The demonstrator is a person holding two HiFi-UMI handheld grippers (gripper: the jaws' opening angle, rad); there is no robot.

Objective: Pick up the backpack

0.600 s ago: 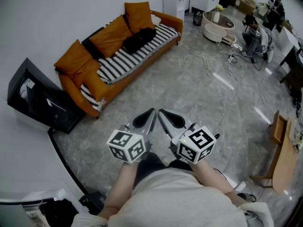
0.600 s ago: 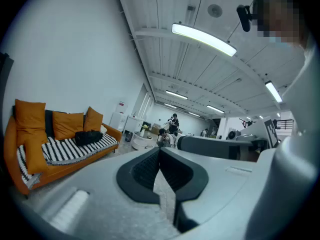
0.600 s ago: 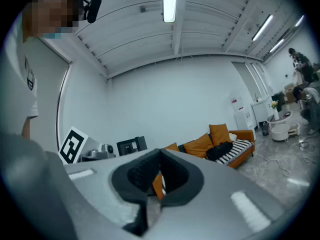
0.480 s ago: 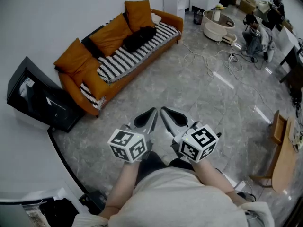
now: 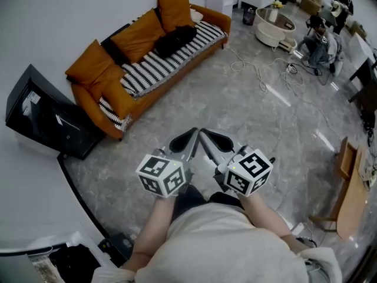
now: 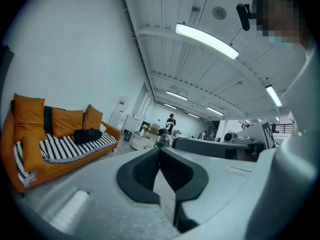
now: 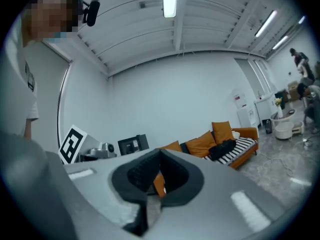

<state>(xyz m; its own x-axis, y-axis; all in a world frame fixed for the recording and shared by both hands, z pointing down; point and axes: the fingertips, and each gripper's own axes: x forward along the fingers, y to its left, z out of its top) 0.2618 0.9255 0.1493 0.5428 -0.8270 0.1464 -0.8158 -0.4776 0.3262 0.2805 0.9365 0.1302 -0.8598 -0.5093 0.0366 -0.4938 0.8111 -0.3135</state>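
The black backpack (image 5: pixel 175 40) lies on the striped seat of an orange sofa (image 5: pixel 94 108), far across the floor from me. It also shows small in the left gripper view as the backpack (image 6: pixel 87 135) and in the right gripper view as the backpack (image 7: pixel 222 148). My left gripper (image 5: pixel 189 139) and right gripper (image 5: pixel 209 139) are held side by side in front of my body, tips nearly touching each other. The left gripper (image 6: pixel 160 148) is shut with nothing in it. The right gripper (image 7: pixel 160 151) is shut and empty too.
Orange cushions (image 5: pixel 138 34) line the sofa back. A black box (image 5: pixel 41 119) stands against the left wall. Cables (image 5: pixel 259 69) trail over the marble floor. A round white table (image 5: pixel 271 31) and seated people (image 5: pixel 321 40) are at the back right, a wooden chair (image 5: pixel 347 164) at the right.
Both grippers have edged slightly forward, and the sofa has shifted a little upward in the head view. The jaws stay shut.
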